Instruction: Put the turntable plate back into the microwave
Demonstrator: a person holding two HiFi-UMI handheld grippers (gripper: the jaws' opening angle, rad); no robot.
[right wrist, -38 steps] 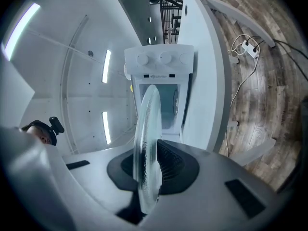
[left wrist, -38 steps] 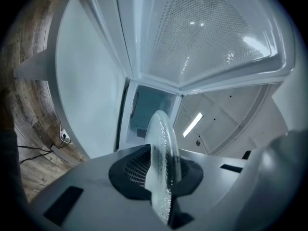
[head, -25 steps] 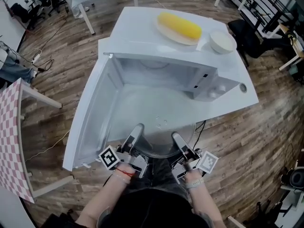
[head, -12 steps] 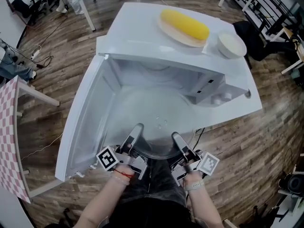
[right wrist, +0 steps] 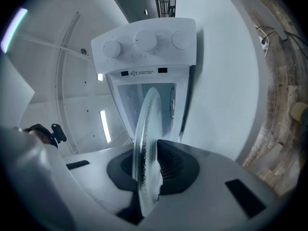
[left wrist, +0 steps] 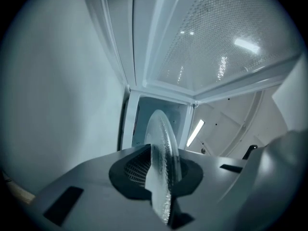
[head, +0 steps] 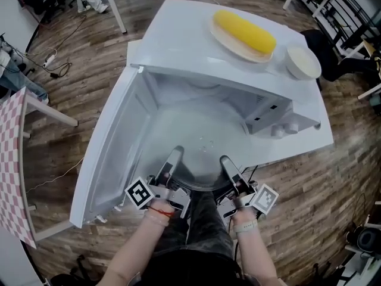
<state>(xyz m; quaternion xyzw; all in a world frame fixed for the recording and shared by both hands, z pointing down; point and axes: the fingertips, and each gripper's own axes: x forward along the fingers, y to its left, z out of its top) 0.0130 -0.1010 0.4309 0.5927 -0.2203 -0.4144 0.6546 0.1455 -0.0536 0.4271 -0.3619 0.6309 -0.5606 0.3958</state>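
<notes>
**Plate at microwave mouth, gripped by both tools**

The glass plate (head: 201,159) is held roughly level at the open front of the microwave (head: 178,46), its far part inside the cavity and its near rim at the opening. Whether it touches the cavity floor cannot be determined.

The left tool (head: 175,154) is clamped on the plate's left rim. The left gripper view shows the glass edge-on, pinched between the pads. The right tool (head: 225,161) is clamped on the right rim in the same way.

The door (head: 107,154) stands swung open at the left. The knobs (right wrist: 144,41) are on the panel at the right.

On the microwave's top lie a corn cob (head: 245,31) on a dish (head: 229,43) and a bowl (head: 302,62) beside it.
</notes>
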